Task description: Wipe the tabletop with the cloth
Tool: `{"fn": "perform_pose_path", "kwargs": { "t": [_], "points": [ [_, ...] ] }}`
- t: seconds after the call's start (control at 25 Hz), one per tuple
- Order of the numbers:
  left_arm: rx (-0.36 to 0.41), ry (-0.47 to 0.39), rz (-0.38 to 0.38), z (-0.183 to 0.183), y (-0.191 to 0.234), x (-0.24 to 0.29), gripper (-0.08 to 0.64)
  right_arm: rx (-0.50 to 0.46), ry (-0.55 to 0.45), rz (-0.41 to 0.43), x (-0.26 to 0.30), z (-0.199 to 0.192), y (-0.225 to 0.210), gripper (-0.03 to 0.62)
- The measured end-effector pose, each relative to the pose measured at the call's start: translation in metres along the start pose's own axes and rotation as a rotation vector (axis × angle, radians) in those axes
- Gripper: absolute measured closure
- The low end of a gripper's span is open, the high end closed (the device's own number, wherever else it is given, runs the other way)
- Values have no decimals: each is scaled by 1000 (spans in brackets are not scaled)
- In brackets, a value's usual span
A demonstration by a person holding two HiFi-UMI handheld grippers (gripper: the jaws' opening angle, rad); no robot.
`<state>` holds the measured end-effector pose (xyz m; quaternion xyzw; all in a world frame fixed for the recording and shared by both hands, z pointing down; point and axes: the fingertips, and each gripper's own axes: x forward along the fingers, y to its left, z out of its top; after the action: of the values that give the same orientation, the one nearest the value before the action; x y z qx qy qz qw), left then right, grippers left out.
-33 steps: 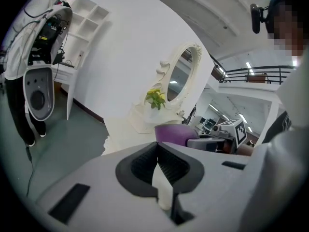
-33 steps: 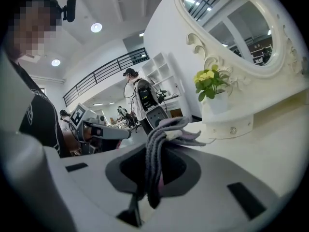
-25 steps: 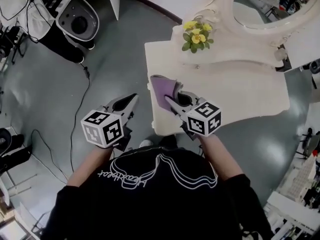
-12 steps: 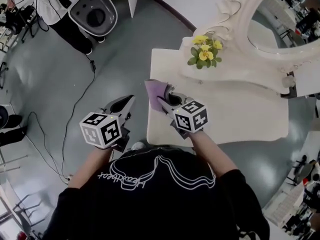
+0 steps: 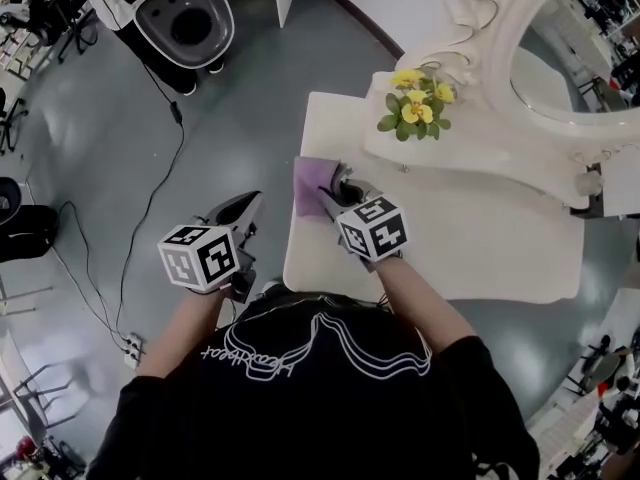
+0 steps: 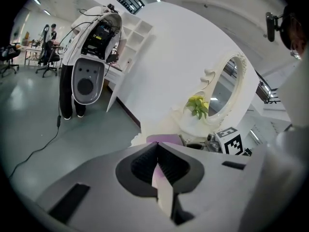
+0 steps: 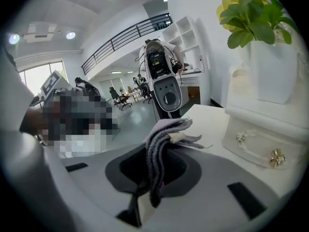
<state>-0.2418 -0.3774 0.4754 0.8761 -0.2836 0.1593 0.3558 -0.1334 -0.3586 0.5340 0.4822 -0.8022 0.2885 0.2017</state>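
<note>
A purple cloth (image 5: 313, 186) lies pressed on the left edge of the cream tabletop (image 5: 470, 238), and my right gripper (image 5: 335, 194) is shut on it. In the right gripper view the cloth (image 7: 161, 144) hangs bunched between the jaws, its free end spread toward the table's left rim. My left gripper (image 5: 248, 208) hovers over the floor left of the table, jaws closed together with nothing in them. From the left gripper view the cloth (image 6: 164, 138) and the right gripper's marker cube (image 6: 231, 140) show ahead.
Yellow flowers in a white pot (image 5: 415, 101) stand on a raised drawer shelf (image 5: 470, 153) under an oval mirror (image 5: 575, 63). A grey-white machine (image 5: 180, 18) and a black cable (image 5: 150, 198) occupy the floor to the left.
My right gripper has dragged the cloth along the table's left edge, farther from the near corner. The head view has shifted; the left gripper holds about the same place.
</note>
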Motion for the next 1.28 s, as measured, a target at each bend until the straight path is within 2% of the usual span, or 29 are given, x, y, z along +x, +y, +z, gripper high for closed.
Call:
{"fn": "perform_pose_path", "kwargs": {
  "t": [0.28,0.56,0.88,1.28],
  "points": [
    [-21,11,-3,-12,6,5,555,-100,69,-87,9,-12,-8,537],
    [-8,78,-52,-24,18,7,555,-175,130,-183,16,-20,-9,534],
    [-9,161,-135,-41,24,9,555,-110,109,-266,13,-25,-11,534],
    [-14,178,-197,-43,27,5,555,-94,125,-313,8,-27,-13,532]
  ]
}}
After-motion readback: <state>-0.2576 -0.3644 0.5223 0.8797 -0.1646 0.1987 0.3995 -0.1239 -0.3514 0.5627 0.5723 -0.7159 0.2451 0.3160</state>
